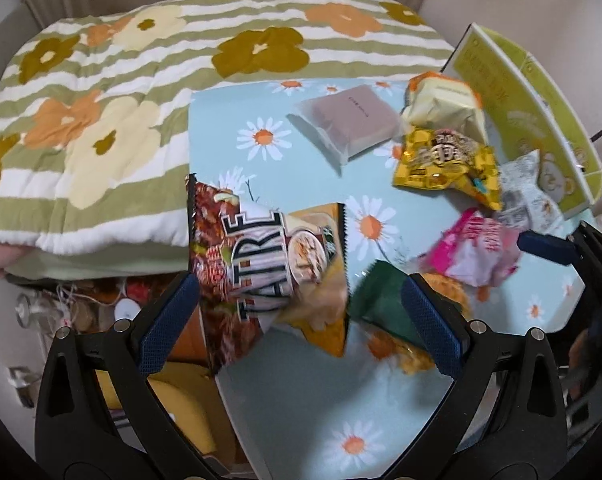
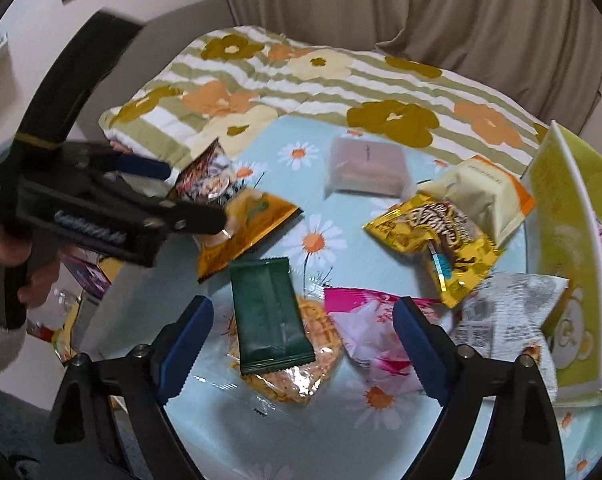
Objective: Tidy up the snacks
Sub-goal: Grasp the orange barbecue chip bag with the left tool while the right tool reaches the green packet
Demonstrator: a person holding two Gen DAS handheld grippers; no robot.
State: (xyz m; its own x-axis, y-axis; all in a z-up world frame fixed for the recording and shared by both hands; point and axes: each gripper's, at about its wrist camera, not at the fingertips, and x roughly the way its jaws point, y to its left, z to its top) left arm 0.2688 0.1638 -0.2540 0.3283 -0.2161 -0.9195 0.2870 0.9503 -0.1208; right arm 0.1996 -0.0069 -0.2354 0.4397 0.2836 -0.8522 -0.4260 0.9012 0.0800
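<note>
Dark green wafer packet (image 2: 270, 316) lies on the daisy tablecloth (image 2: 341, 432) between the right gripper's (image 2: 303, 344) spread fingers. Beyond it, the left gripper (image 1: 301, 312) hangs with jaws apart before the TARTE snack bag (image 1: 257, 268).

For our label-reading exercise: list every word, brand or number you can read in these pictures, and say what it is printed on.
"TARTE": big letters, the first partly hidden, on the brown snack bag at the table's left edge.
Yellow packet: brown lettering, too warped to read.
Pink packet: lettering blurred.
Grey wrapped block: one small line, too tiny.
White packet, yellow box: print unreadable.
</note>
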